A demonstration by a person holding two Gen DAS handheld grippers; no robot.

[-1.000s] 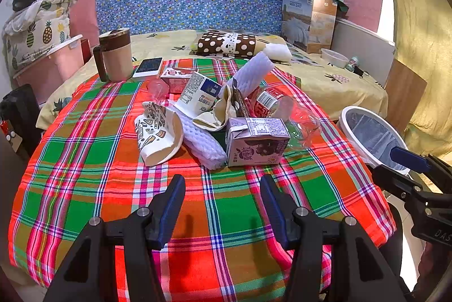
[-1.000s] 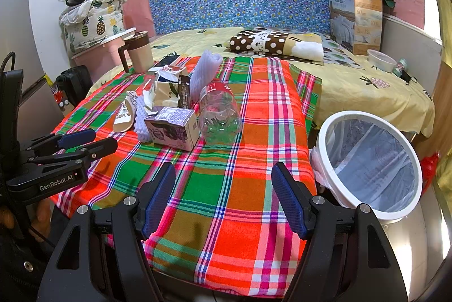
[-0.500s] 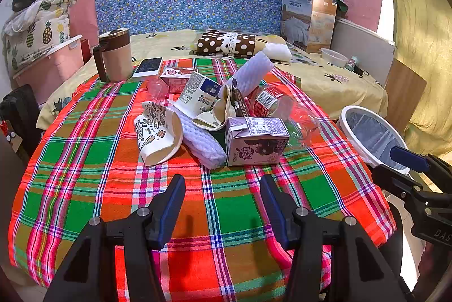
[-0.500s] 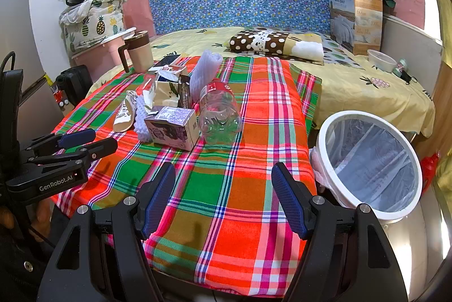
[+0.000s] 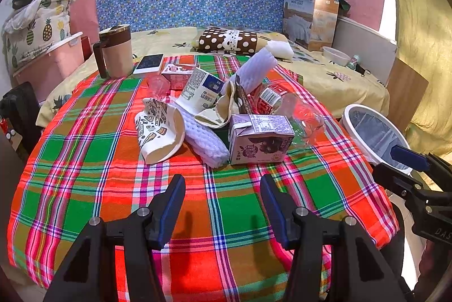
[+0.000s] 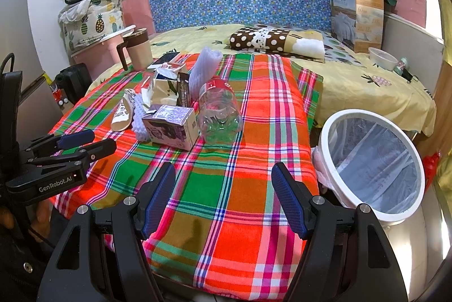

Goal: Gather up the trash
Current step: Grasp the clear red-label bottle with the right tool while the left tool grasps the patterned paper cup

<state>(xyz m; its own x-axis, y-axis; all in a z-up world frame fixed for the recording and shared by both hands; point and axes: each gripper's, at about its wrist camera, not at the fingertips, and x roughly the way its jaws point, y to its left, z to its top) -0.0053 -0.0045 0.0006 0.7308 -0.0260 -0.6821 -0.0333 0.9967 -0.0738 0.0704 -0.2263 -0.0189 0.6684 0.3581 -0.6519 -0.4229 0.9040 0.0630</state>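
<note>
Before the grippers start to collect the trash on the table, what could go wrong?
1. The clear bottle lies on its side near the purple carton; a nudge may roll it off the table.
2. The phone and mug stand just behind the pile and could be knocked.
3. The bin sits below the table edge, so drops may miss.

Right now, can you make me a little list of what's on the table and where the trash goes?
surface: table with plaid cloth
trash pile: purple carton, clear plastic bottle, crushed paper cup, white foam sleeve
not trash: brown mug, phone, at the far edge
bin: white bin with liner, beside the table
left gripper: open, empty
right gripper: open, empty
</note>
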